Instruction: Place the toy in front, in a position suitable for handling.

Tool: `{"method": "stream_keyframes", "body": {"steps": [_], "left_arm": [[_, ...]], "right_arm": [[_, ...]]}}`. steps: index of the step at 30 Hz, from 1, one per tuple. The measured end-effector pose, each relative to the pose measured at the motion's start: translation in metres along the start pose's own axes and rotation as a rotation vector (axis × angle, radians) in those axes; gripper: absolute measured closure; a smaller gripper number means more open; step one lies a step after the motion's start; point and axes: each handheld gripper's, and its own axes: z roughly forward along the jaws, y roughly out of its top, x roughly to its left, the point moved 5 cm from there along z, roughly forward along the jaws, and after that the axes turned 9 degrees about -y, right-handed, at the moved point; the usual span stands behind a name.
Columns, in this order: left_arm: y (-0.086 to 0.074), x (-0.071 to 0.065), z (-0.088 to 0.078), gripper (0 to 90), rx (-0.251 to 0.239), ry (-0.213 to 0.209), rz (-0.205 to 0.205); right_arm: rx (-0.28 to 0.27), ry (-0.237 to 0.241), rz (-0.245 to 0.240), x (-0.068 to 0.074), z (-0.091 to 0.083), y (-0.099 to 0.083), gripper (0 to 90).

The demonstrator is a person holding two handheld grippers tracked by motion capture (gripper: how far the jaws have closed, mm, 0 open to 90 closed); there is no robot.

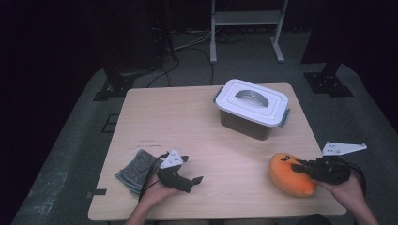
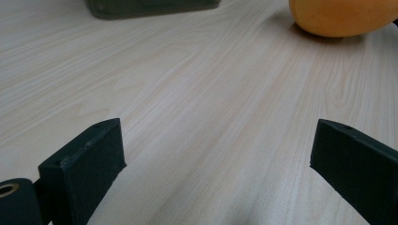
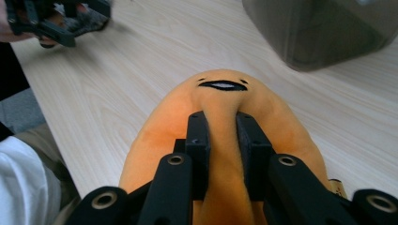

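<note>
An orange plush toy [image 1: 289,174] with a small stitched face lies near the table's right front corner. My right gripper [image 1: 300,167] is shut on it; in the right gripper view the two black jaws pinch a ridge of the orange plush toy [image 3: 220,101] between them. My left gripper [image 1: 192,176] rests in a hand at the front left, jaws wide apart over bare wood. The left gripper [image 2: 216,154] holds nothing, and the orange plush toy [image 2: 342,16] shows at that view's top right.
A dark plastic box with a white lid and grey handle [image 1: 252,107] stands at the back right of the wooden table [image 1: 187,122]. A grey folded cloth [image 1: 135,169] lies at the front left beside my left hand. A metal stand [image 1: 246,28] is on the floor behind.
</note>
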Motion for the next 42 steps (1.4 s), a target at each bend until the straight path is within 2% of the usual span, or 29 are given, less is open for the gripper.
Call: {"method": "stream_keyframes", "body": {"steps": [7, 10, 11, 12, 13, 15, 16, 17, 19, 20, 22, 27, 29, 32, 33, 38, 42], "left_arm": [[0.000, 0.001, -0.001, 2.5, -0.001, 0.004, 0.001], [0.000, 0.002, -0.002, 2.5, -0.004, 0.005, 0.000], [0.000, 0.002, -0.002, 2.4, -0.004, 0.005, 0.000], [0.000, 0.002, -0.003, 2.5, -0.002, 0.007, 0.002], [0.000, 0.002, -0.003, 2.4, -0.002, 0.007, 0.002], [0.000, 0.002, -0.004, 2.4, -0.004, 0.009, 0.002], [0.000, 0.003, -0.004, 2.5, -0.008, 0.011, -0.002], [0.000, 0.003, -0.004, 2.5, -0.008, 0.011, -0.002], [0.001, 0.004, -0.006, 2.4, -0.010, 0.014, 0.000], [0.001, 0.004, -0.006, 2.5, -0.010, 0.014, 0.000], [0.001, 0.004, -0.007, 2.4, -0.015, 0.017, -0.002], [0.001, 0.006, -0.009, 2.5, -0.018, 0.022, -0.007], [0.001, 0.007, -0.010, 2.5, -0.017, 0.023, -0.006], [0.000, 0.008, -0.011, 2.5, -0.019, 0.024, -0.008], [0.000, 0.008, -0.012, 2.5, -0.023, 0.025, -0.013], [0.001, 0.010, -0.016, 2.5, -0.033, 0.034, -0.015], [0.001, 0.012, -0.018, 2.5, -0.039, 0.040, -0.019]], "right_arm": [[-0.046, 0.042, -0.012, 0.011, -0.007, 0.018, 76.7], [-0.074, 0.064, -0.044, 0.020, -0.013, 0.036, 76.7], [-0.074, 0.064, -0.044, 0.020, -0.013, 0.036, 76.7], [-0.091, 0.079, -0.062, 0.026, -0.016, 0.046, 76.7], [-0.091, 0.079, -0.062, 0.026, -0.016, 0.046, 76.7], [-0.101, 0.094, -0.082, 0.033, -0.019, 0.057, 76.7], [-0.111, 0.111, -0.108, 0.040, -0.020, 0.067, 76.8], [-0.111, 0.111, -0.108, 0.040, -0.020, 0.067, 76.8], [-0.116, 0.139, -0.143, 0.052, -0.019, 0.081, 76.7], [-0.116, 0.139, -0.143, 0.052, -0.019, 0.081, 76.7], [-0.121, 0.170, -0.171, 0.064, -0.016, 0.094, 76.7], [-0.126, 0.205, -0.204, 0.077, -0.010, 0.107, 76.7], [-0.119, 0.231, -0.234, 0.088, -0.003, 0.115, 76.7], [-0.112, 0.247, -0.246, 0.095, 0.001, 0.119, 76.7], [-0.110, 0.265, -0.255, 0.101, 0.006, 0.122, 76.7], [-0.100, 0.311, -0.283, 0.115, 0.018, 0.128, 76.7], [-0.085, 0.326, -0.297, 0.122, 0.026, 0.129, 76.7]]}}
